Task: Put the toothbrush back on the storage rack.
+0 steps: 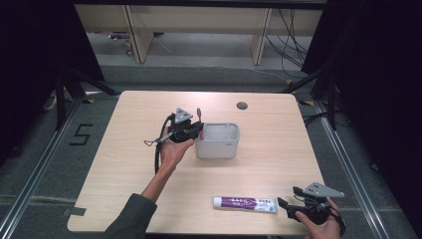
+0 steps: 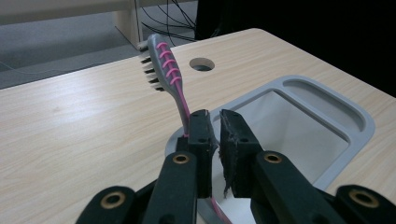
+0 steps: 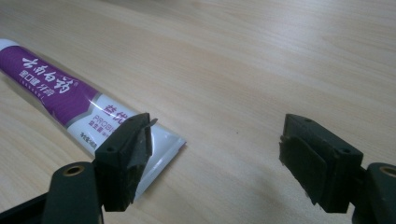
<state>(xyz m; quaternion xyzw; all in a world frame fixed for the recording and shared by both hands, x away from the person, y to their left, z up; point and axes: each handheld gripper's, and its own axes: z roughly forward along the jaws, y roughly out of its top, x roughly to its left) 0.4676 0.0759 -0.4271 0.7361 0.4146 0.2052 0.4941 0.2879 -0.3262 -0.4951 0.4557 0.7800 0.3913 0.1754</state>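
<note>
My left gripper (image 1: 198, 130) is shut on a grey and pink toothbrush (image 1: 199, 113) at the left edge of a grey holder (image 1: 217, 141) in the middle of the table. In the left gripper view the toothbrush (image 2: 166, 70) rises from between the nearly closed jaws of this gripper (image 2: 215, 123), bristles facing left, with the holder's rim (image 2: 355, 116) just behind. My right gripper (image 1: 287, 195) stands open at the front right, beside the flat end of a purple and white toothpaste tube (image 1: 245, 204). That tube (image 3: 56, 93) lies on the wood just left of the right gripper (image 3: 219, 135), nothing between the jaws.
A round cable hole (image 1: 242, 105) sits in the tabletop behind the holder. The holder has a large compartment and a smaller one on its far side (image 2: 322, 95). Dark curtains and tripod legs flank the table.
</note>
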